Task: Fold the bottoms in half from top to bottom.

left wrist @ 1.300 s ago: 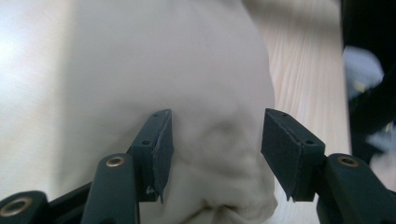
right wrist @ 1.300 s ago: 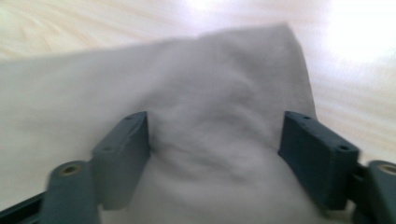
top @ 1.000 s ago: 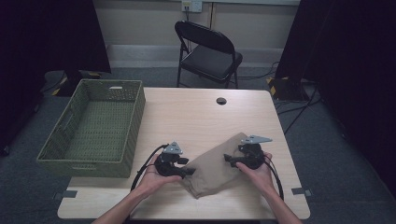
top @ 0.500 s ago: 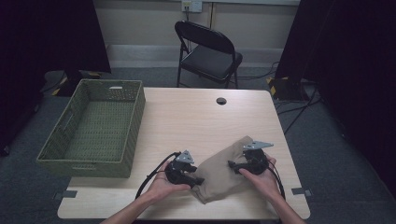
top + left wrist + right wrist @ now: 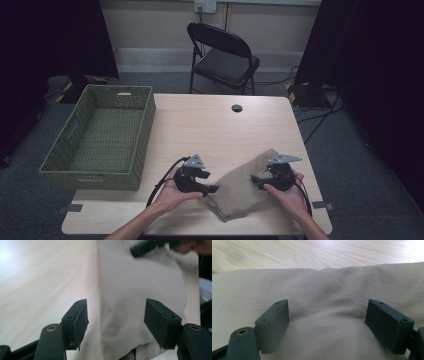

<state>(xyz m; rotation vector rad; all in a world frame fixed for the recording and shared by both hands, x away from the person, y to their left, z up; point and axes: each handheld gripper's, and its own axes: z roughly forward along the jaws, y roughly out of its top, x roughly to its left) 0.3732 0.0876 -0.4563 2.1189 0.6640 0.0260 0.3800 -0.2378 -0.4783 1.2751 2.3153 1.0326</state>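
Left gripper: jaws apart, at the beige cloth's left edge. Right gripper: jaws apart, over the cloth's right part. Cloth: crumpled on table, right of green wicker basket.

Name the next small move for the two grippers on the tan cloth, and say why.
Probably shut both on the cloth. The left gripper and right gripper each stand open with the tan cloth bunched between the jaws, so neither has a hold yet. Lifting or folding it seems to need a grip first.
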